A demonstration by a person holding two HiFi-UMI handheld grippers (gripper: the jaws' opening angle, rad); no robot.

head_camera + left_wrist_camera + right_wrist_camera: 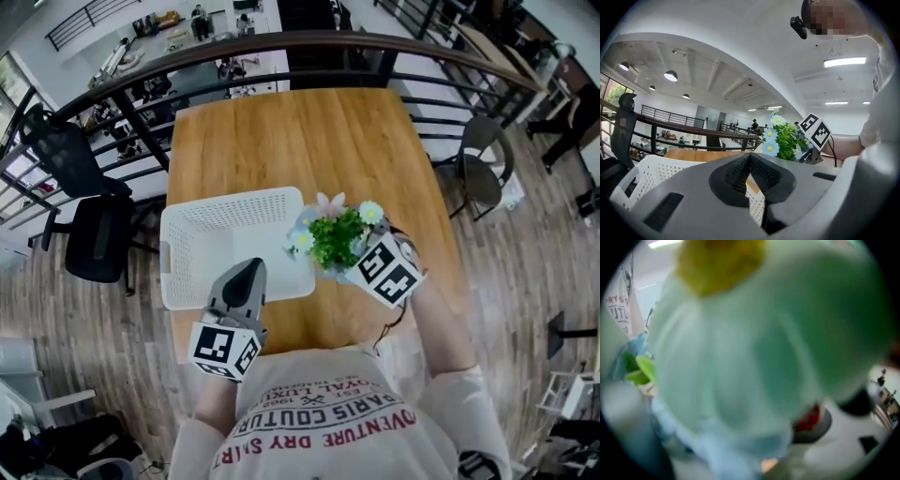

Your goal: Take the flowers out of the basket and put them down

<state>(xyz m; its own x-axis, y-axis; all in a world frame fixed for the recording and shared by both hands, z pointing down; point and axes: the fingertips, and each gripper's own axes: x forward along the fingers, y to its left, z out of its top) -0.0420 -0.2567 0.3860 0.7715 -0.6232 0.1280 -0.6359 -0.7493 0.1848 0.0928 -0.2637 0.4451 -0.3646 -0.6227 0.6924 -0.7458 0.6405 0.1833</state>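
Note:
A bunch of artificial flowers (pixel 336 239), green leaves with pale blue, white and pink blooms, hangs just off the right edge of the white perforated basket (pixel 234 199). My right gripper (pixel 354 270) holds it from the near right; its jaws are buried under the leaves. In the right gripper view one blurred bloom (pixel 740 357) fills almost the whole picture. My left gripper (pixel 249 268) hovers over the basket's near side, jaws together with nothing between them. From the left gripper (pixel 750 157) view the flowers (pixel 783 139) rise to the right, above the basket (pixel 649 168).
The basket sits on a long wooden table (pixel 300 141) with bare wood beyond it and to its right. A dark railing (pixel 281 42) curves past the table's far end. Black office chairs (pixel 89 225) stand at the left, a round chair (pixel 483 169) at the right.

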